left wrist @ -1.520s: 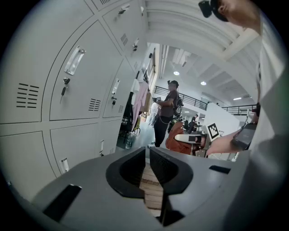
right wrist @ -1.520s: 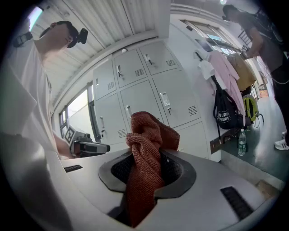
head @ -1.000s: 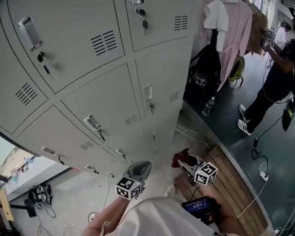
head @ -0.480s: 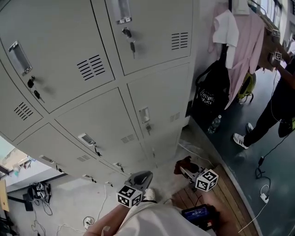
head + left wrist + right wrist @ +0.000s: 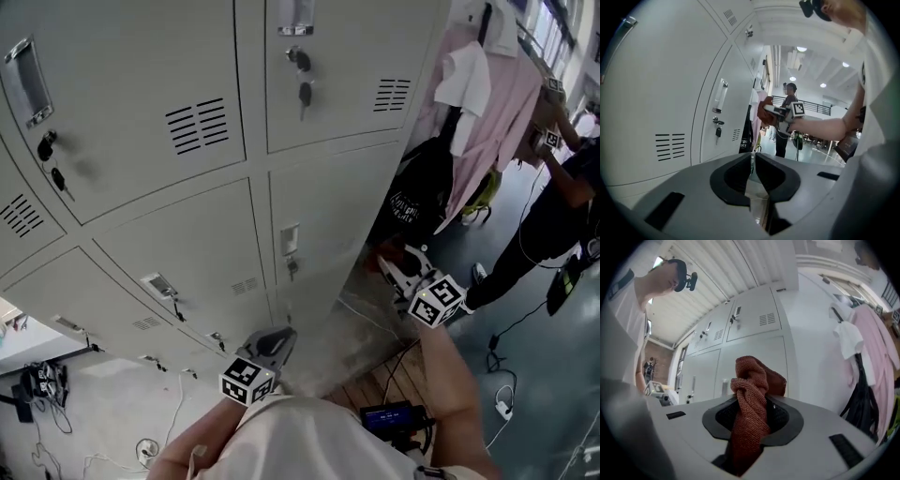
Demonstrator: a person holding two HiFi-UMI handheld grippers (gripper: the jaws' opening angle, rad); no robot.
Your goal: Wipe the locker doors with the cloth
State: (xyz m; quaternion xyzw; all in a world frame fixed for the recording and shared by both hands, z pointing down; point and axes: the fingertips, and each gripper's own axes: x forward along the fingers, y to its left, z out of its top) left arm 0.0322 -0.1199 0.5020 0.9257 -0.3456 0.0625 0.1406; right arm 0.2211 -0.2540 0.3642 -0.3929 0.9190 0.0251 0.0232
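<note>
Grey locker doors (image 5: 187, 225) with vents, handles and keys fill the head view. A rust-red cloth (image 5: 750, 418) hangs bunched between the jaws of my right gripper (image 5: 755, 401), which is shut on it. In the head view that right gripper (image 5: 392, 265) is raised beside the locker bank's right side panel, the cloth (image 5: 382, 255) just off the lower right door. My left gripper (image 5: 279, 336) hangs low in front of the bottom lockers, its jaws together with nothing in them. The left gripper view shows the shut left gripper (image 5: 752, 158) and, beyond it, the cloth (image 5: 765, 113).
Pink and white clothes (image 5: 492, 89) and a black bag (image 5: 420, 202) hang right of the lockers. Another person (image 5: 562, 187) stands at the far right. Cables (image 5: 502, 398) lie on the floor, with wooden boards (image 5: 361, 389) below me and a dark device (image 5: 386, 414) at my waist.
My right gripper has risen with the cloth from low over the wooden boards to beside the lockers' right edge. The left gripper has stayed low. My view has tilted slightly.
</note>
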